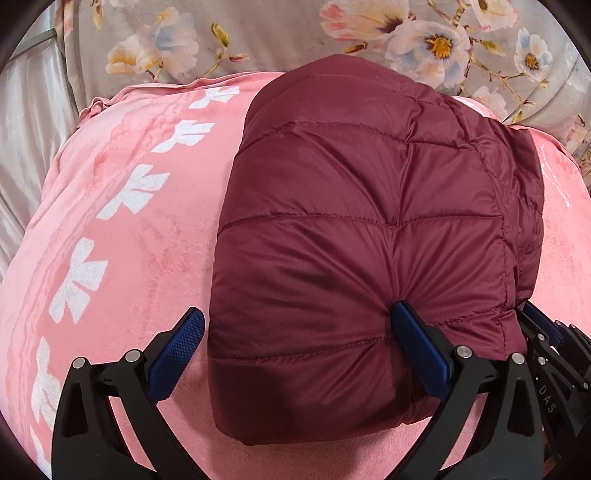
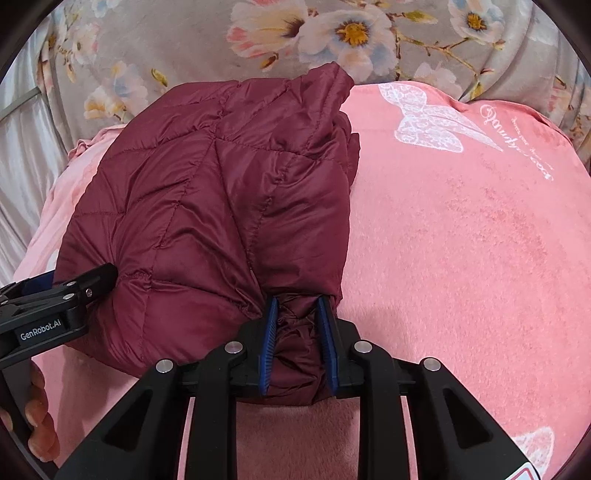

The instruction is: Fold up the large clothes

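Jacket [image 1: 354, 229], maroon and quilted, lies folded on a pink blanket [image 1: 140, 236] near the bed's front edge, right gripper [image 2: 297, 347] pinching its near hem while left gripper [image 1: 295, 354], jaws spread, presses one finger in, apparently steadying the bundle.

Pink blanket [image 1: 155, 258] with white bows, grey floral bedding [image 1: 280, 33] behind

The folded maroon quilted puffer jacket [image 1: 354, 229] lies on the pink plush blanket [image 1: 122, 266], which is spread over the grey floral bedsheet [image 1: 280, 33] behind it. The left claw [image 1: 295, 343] straddles the jacket's near edge; the right claw [image 2: 297, 347] pinches its near right corner.
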`<control>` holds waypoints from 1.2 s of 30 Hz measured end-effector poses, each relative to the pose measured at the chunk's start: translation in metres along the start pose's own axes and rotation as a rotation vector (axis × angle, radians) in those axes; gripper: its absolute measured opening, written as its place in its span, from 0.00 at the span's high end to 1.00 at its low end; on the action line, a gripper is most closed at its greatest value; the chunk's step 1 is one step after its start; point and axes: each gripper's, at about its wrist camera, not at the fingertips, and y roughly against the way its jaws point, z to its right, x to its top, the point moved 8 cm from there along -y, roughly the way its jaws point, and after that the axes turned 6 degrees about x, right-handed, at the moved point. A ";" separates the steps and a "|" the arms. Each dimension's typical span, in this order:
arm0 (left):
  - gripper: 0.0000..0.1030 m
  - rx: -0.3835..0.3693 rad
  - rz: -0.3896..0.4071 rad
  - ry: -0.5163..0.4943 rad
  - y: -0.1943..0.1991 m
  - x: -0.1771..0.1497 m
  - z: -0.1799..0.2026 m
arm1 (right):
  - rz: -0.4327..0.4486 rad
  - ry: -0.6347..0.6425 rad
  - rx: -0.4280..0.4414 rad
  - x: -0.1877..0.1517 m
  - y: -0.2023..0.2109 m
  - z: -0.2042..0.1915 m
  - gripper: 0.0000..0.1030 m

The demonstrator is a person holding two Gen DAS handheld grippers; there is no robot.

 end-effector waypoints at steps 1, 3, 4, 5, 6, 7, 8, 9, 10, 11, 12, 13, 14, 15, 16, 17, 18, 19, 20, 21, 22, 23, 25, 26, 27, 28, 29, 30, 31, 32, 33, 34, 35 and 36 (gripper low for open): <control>0.04 0.002 0.000 0.001 -0.001 -0.001 0.001 | 0.003 0.010 -0.010 0.000 0.000 -0.001 0.78; 0.04 0.001 -0.002 0.008 -0.004 -0.003 0.001 | 0.005 0.021 -0.019 -0.001 0.000 -0.002 0.78; 0.04 -0.001 -0.004 0.011 -0.006 -0.003 0.001 | 0.005 0.021 -0.017 -0.001 0.000 -0.002 0.78; 0.04 -0.002 -0.004 0.014 -0.007 -0.003 0.001 | 0.004 0.017 -0.013 -0.001 -0.001 -0.001 0.78; 0.04 -0.004 -0.003 0.018 -0.009 -0.004 0.001 | 0.004 0.014 -0.011 -0.001 -0.001 -0.003 0.78; 0.04 -0.004 -0.002 0.019 -0.010 -0.004 0.001 | 0.003 0.012 -0.008 0.000 -0.001 -0.003 0.78; 0.04 -0.003 0.000 0.020 -0.011 -0.005 0.001 | 0.003 0.013 -0.007 0.001 -0.001 -0.002 0.78; 0.04 0.000 0.003 0.022 -0.012 -0.006 0.002 | 0.004 0.014 -0.008 0.001 -0.001 -0.002 0.78; 0.04 0.004 0.007 0.022 -0.012 -0.006 0.003 | 0.003 0.015 -0.008 0.001 -0.001 -0.001 0.78; 0.04 0.008 0.012 0.021 -0.013 -0.007 0.003 | 0.003 0.016 -0.010 0.001 -0.001 -0.001 0.78; 0.04 0.015 0.019 0.019 -0.013 -0.007 0.004 | 0.003 0.016 -0.010 0.001 -0.001 -0.001 0.78; 0.04 0.018 0.022 0.020 -0.013 -0.008 0.005 | 0.003 0.015 -0.008 0.002 -0.001 -0.001 0.78; 0.04 0.022 0.026 0.022 -0.014 -0.009 0.006 | 0.003 0.013 -0.006 0.002 -0.001 -0.002 0.78; 0.04 0.024 0.031 0.025 -0.014 -0.009 0.006 | 0.003 0.013 -0.006 0.001 -0.002 -0.002 0.78; 0.04 0.026 0.033 0.028 -0.013 -0.010 0.008 | 0.003 0.012 -0.006 0.001 -0.002 -0.002 0.78; 0.04 0.025 0.037 0.031 -0.014 -0.011 0.008 | 0.003 0.013 -0.007 0.001 -0.002 -0.002 0.78; 0.04 0.024 0.040 0.033 -0.014 -0.011 0.008 | 0.003 0.014 -0.008 0.002 -0.002 -0.002 0.78; 0.04 0.022 0.041 0.035 -0.014 -0.010 0.007 | 0.003 0.015 -0.009 0.002 -0.002 -0.002 0.77; 0.04 0.018 0.042 0.039 -0.015 -0.011 0.007 | 0.003 0.015 -0.009 0.002 -0.001 -0.002 0.77; 0.04 0.013 0.041 0.042 -0.015 -0.011 0.006 | 0.003 0.016 -0.009 0.002 -0.002 -0.002 0.77; 0.04 0.010 0.041 0.043 -0.016 -0.010 0.005 | 0.003 0.015 -0.009 0.002 -0.001 -0.002 0.77; 0.04 0.006 0.041 0.045 -0.017 -0.010 0.004 | 0.003 0.015 -0.008 0.002 -0.001 -0.002 0.77; 0.04 0.003 0.045 0.048 -0.018 -0.011 0.004 | 0.003 0.015 -0.008 0.002 -0.001 -0.002 0.77; 0.04 0.006 0.050 0.048 -0.017 -0.011 0.005 | 0.003 0.014 -0.008 0.002 -0.001 -0.002 0.77; 0.04 0.011 0.056 0.046 -0.017 -0.011 0.005 | 0.005 0.012 -0.005 0.002 -0.001 -0.002 0.77; 0.04 0.027 0.070 0.040 -0.015 -0.011 0.006 | 0.006 0.007 0.000 0.002 -0.001 -0.001 0.77; 0.04 0.036 0.083 0.037 -0.013 -0.011 0.006 | 0.008 0.001 0.007 0.002 0.000 0.000 0.77; 0.04 0.049 0.097 0.033 -0.011 -0.011 0.007 | 0.010 -0.007 0.013 0.003 0.000 0.001 0.77; 0.04 0.063 0.113 0.028 -0.008 -0.011 0.007 | 0.013 -0.020 0.022 0.003 0.001 0.002 0.76; 0.04 0.074 0.127 0.025 -0.005 -0.011 0.007 | 0.017 -0.041 0.038 0.003 0.001 0.005 0.75; 0.04 0.079 0.135 0.025 -0.003 -0.010 0.007 | 0.020 -0.057 0.049 0.003 0.002 0.007 0.75; 0.04 0.088 0.149 0.026 0.000 -0.010 0.007 | 0.023 -0.074 0.060 0.003 0.002 0.009 0.74; 0.04 0.094 0.156 0.027 0.003 -0.010 0.007 | 0.025 -0.086 0.062 0.003 0.003 0.010 0.71; 0.04 0.101 0.164 0.029 0.005 -0.011 0.006 | 0.028 -0.097 0.026 0.003 0.004 0.015 0.62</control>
